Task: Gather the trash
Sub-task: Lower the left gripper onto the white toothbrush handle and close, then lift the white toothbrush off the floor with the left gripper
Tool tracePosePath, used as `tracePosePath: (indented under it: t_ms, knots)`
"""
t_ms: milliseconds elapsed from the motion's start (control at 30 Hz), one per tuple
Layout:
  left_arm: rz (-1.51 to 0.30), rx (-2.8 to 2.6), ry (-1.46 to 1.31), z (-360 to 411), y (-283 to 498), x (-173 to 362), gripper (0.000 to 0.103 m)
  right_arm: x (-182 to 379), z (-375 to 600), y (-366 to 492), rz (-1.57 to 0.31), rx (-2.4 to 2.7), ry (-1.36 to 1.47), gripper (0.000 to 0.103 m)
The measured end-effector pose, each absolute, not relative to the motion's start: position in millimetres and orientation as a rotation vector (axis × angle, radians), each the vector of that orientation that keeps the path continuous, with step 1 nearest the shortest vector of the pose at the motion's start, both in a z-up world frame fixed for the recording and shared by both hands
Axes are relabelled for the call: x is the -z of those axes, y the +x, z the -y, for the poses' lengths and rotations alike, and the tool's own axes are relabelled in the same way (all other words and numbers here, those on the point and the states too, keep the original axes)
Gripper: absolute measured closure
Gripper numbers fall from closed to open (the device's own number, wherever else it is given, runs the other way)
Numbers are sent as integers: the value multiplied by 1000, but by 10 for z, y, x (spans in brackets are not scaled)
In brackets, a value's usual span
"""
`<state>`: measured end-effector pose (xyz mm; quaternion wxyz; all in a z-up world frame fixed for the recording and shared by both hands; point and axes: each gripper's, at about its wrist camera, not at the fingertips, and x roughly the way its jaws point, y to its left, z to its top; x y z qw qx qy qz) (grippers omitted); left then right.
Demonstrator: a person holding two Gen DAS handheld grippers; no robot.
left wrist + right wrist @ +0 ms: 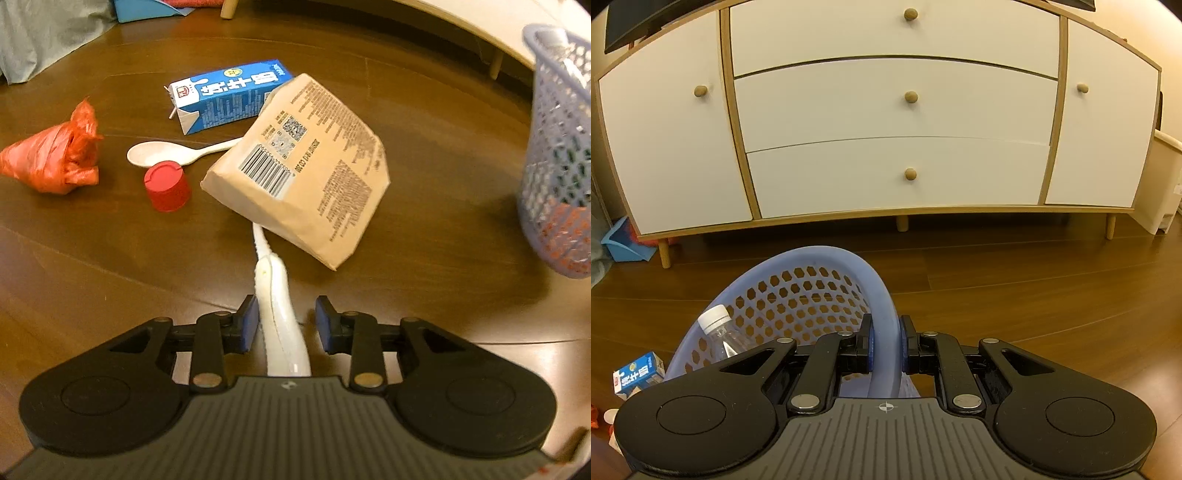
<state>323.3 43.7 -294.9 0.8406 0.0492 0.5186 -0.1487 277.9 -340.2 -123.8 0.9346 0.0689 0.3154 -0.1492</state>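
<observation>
A white plastic knife point(275, 291) lies on the wooden floor, its blade tip under a brown paper bag point(306, 173). My left gripper point(286, 325) is open, its fingers on either side of the knife's handle, with a gap on the right. Beyond lie a blue milk carton point(229, 96), a white spoon point(166, 153), a red cap point(167, 185) and an orange plastic bag point(55, 155). My right gripper point(886, 349) is shut on the rim of the lilac mesh basket point(798, 291), which holds a clear bottle point(718, 328). The basket point(557, 147) stands at the right in the left wrist view.
A white dresser point(894, 110) on wooden legs stands straight ahead of the basket. A blue bin point(624, 243) sits by its left leg, a white container point(1163, 184) at its right. Grey cloth point(44, 33) lies at the far left.
</observation>
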Motion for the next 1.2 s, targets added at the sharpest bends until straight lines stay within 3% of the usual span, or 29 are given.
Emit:
tracePosePath:
  t_ms: [167,833,1200]
  knots:
    - [-1100,309,113,-499,3303,2999,86,1240,3375,2774,-643,305,136,93]
    - [-1009,283,48,-1085,2930,2430,87,1244,3380,2745,-641,309,142,93]
    - [-1111,280,147,-915,2975,2995,82,1238,3399,2754,-645,300,125,93]
